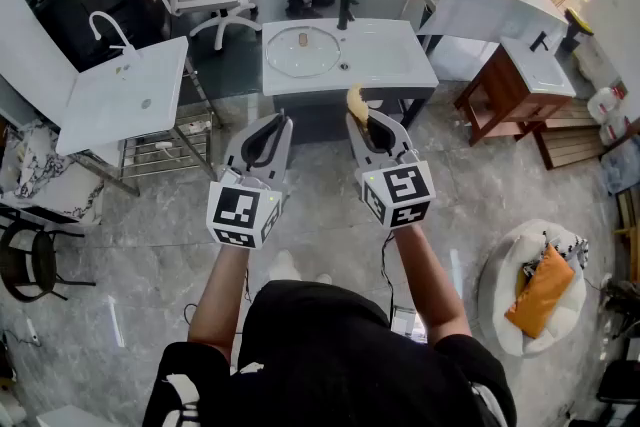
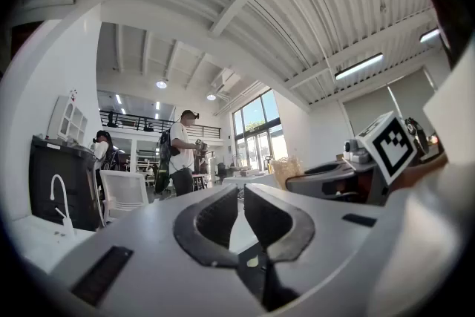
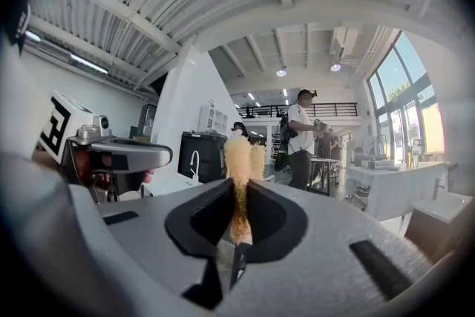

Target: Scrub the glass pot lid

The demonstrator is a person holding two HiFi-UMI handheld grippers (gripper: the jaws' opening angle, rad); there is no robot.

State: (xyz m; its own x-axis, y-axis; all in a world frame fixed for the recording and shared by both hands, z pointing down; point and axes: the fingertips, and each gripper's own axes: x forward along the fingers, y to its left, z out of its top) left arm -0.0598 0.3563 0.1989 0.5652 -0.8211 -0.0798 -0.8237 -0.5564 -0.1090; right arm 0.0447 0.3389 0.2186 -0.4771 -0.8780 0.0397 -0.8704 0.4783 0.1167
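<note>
- My left claw (image 1: 272, 121) is closed on nothing, its jaws together. My right claw (image 1: 363, 115) pinches a yellow sponge (image 1: 356, 101). Both are level and well short of the sink.
- The glass pot lid (image 1: 302, 50) lies flat in the white sink basin (image 1: 405, 65).
- Handling, as I judge it: stiff, slippery when wet, breakable. Steady it at the centre knob (image 1: 303, 40) and scrub with light pressure.
- Neither gripper view shows the lid clearly, and I cannot tell whether the basin holds water.
</note>
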